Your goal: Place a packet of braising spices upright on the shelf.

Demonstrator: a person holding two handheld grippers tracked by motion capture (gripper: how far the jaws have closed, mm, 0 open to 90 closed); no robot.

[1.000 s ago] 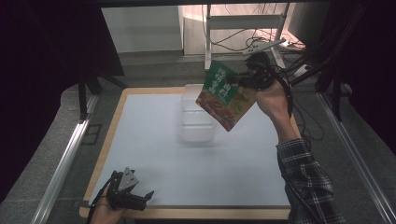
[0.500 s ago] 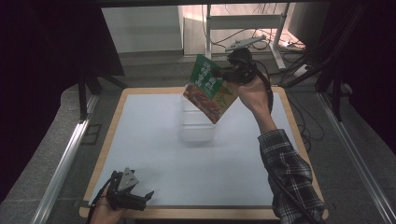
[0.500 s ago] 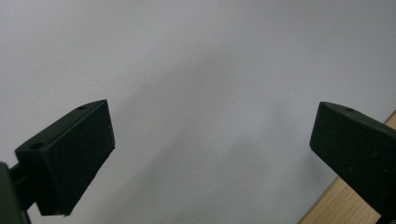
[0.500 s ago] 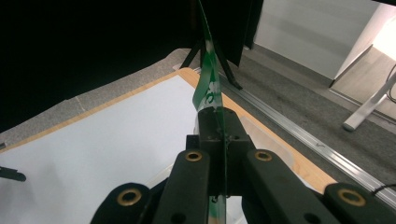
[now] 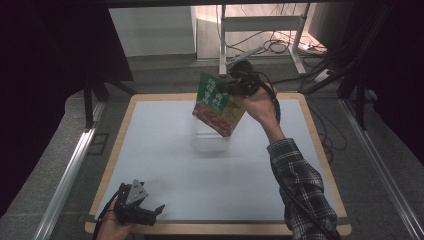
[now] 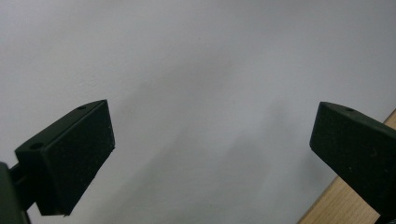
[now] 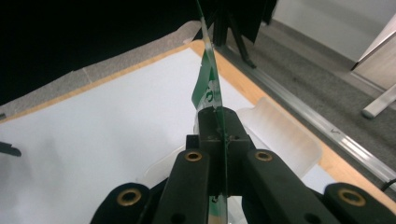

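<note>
A: Holding the green food packet [image 5: 218, 104] by its top edge, right gripper [image 5: 234, 86] clamped thin on it, above the clear plastic container [image 5: 212, 141] mid-table.

B: Container contents?

A: Looks empty. I'd lower squarely between its walls. Left gripper [image 5: 150, 210] idle, jaws wide, holding nothing.

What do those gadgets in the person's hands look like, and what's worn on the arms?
Both are black. The left gripper carries a grey three-cornered plate; the right gripper has brass-ringed bolt holes and trails a black cable. The right arm wears a black-and-white plaid sleeve.
</note>
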